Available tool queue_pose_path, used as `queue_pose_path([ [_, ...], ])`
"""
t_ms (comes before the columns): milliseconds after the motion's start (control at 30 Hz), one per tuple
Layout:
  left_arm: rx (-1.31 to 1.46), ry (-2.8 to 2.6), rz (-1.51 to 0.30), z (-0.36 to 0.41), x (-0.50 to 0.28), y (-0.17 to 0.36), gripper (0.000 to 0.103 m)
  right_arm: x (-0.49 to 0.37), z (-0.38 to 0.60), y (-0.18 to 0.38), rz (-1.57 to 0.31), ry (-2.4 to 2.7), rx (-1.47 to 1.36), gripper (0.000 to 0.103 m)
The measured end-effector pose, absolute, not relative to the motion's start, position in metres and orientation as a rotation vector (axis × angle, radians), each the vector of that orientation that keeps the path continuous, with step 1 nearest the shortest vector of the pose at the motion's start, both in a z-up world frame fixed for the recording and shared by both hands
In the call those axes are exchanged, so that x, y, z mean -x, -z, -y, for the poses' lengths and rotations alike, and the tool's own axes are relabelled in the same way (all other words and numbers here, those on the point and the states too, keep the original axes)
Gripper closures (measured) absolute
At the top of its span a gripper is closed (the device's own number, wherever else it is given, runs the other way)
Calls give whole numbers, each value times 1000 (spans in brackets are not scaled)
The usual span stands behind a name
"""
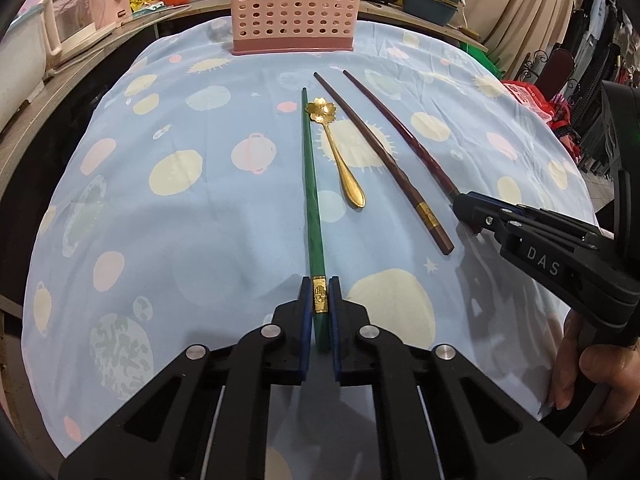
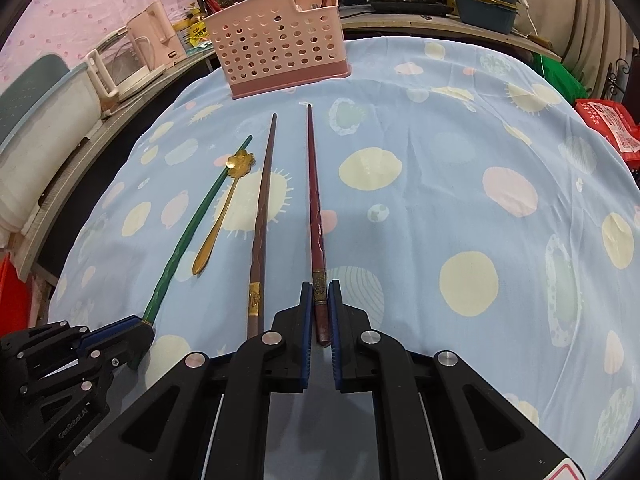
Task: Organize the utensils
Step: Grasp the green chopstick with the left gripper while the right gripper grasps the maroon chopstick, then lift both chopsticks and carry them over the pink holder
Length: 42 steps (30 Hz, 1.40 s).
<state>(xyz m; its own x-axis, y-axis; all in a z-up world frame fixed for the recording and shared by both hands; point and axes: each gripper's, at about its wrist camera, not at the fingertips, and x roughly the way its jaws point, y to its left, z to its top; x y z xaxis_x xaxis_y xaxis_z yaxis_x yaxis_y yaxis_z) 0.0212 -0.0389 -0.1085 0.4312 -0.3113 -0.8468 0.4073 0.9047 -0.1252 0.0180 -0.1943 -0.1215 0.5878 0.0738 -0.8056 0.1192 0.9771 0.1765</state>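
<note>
Straight beyond both grippers stands the pink holder [image 1: 294, 8], left gripper [image 1: 321, 300] clamping the green chopstick [image 1: 310, 184], right gripper [image 2: 320, 304] clamping the red chopstick [image 2: 314, 200] (both shafts pointing at it).

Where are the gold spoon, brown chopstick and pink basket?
gold spoon [image 1: 347, 162], left wrist view, mid handle.
brown chopstick [image 2: 262, 216], right wrist view, mid shaft.
pink basket [image 1: 294, 12], left wrist view, perforated front wall.
</note>
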Motion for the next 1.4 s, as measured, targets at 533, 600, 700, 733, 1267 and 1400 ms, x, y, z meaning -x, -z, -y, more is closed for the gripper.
queue_pose_path([
  [533,-59,429,-908,19,-28,58,96,2,207,58,-807,12,-271,96],
  [600,-35,429,-892,16,-31,47,96,3,209,44,-772,11,-274,96],
  [700,-26,422,-858,14,-37,30,96,1,211,25,-727,8,-277,96],
  [733,-25,420,-846,13,-39,25,96,0,212,18,-709,6,-278,96],
  [1267,-6,405,-650,20,-100,-69,96,-37,222,-68,-514,-16,-237,96],
  [1400,-12,404,-613,24,-117,-89,96,-55,223,-83,-480,-20,-219,96],
])
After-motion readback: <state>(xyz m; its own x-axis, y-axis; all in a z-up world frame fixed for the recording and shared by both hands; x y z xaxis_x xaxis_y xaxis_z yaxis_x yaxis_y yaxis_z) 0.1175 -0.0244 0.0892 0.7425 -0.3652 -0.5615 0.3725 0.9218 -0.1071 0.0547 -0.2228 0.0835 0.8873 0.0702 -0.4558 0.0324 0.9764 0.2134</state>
